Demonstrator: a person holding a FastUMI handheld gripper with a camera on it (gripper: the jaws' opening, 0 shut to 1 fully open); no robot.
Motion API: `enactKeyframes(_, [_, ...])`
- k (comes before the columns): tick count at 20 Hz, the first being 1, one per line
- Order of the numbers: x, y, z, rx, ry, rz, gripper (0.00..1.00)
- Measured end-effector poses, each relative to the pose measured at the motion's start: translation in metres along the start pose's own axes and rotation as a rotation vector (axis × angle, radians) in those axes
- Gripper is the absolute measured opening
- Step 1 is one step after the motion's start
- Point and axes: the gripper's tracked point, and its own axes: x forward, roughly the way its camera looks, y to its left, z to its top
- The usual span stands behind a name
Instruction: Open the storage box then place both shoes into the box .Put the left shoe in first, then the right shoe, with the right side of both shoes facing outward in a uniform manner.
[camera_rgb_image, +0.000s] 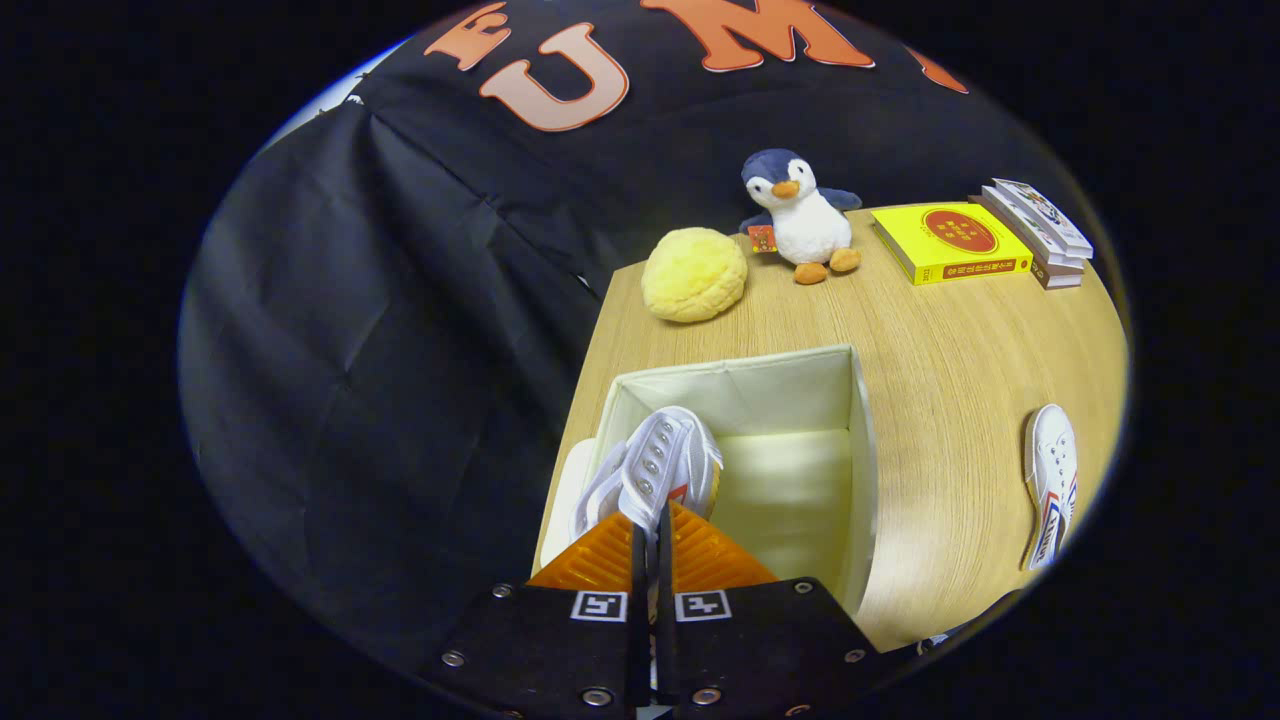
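My gripper (650, 520) is pinched nearly closed on a white lace-up canvas shoe (655, 465) over the open cream fabric storage box (860, 450), near its left wall w/ room rightward; 2nd white shoe (1050, 485) lies far right on the wooden table (950, 350).

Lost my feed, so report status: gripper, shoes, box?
Gripper shut on first shoe, held over the open box. Second shoe on the table, beside the box. Nothing blocking.
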Motion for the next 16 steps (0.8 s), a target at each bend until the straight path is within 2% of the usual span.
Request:
enactKeyframes(2, [0.007, 0.003, -0.015, -0.002, 0.06, 0.033, 0.07])
enactKeyframes(3, [0.005, 0.016, -0.015, 0.021, 0.046, 0.101, 0.09])
enactKeyframes(4, [0.002, 0.026, -0.008, 0.043, 0.027, 0.163, 0.06])
enactKeyframes(6, [-0.007, 0.028, 0.001, 0.01, -0.001, 0.198, 0.12])
enactKeyframes(8, [-0.015, 0.015, 0.013, -0.057, -0.051, 0.18, 0.21])
enactKeyframes(13, [-0.043, -0.04, 0.03, -0.135, -0.139, 0.104, 0.65])
enactKeyframes(16, [-0.069, -0.106, 0.03, -0.175, -0.175, 0.005, 0.78])
